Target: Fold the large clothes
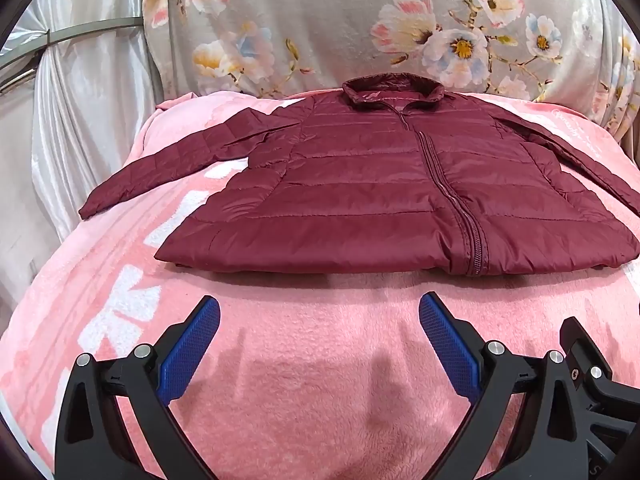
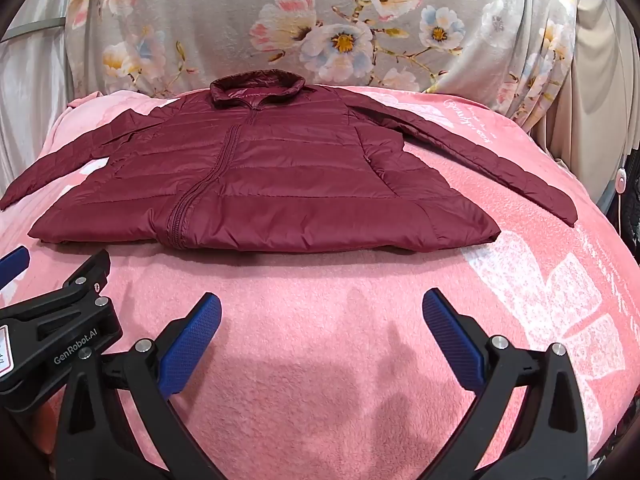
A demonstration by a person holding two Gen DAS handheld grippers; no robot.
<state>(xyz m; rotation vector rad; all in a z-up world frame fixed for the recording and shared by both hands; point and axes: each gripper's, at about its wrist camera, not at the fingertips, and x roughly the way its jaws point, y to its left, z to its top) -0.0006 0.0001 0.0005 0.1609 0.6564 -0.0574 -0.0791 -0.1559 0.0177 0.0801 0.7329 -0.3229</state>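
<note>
One maroon quilted jacket with two sleeves spread out, one pink blanket, one floral sheet behind, two hand-held grippers, left hand-held gripper, right hand-held gripper, each with two blue pads.

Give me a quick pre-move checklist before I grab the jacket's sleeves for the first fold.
1. Left gripper open and holding nothing: ok.
2. Right gripper open and holding nothing: ok.
3. Maroon jacket lying flat, front up, zipper closed: ok.
4. Both sleeves spread out to the sides and free, left sleeve and right sleeve: ok.
5. Pink blanket between the grippers and the jacket hem free of other things: ok.
6. Grippers close to the sleeve cuffs: not ok, both hover short of the hem, apart from the jacket.
</note>
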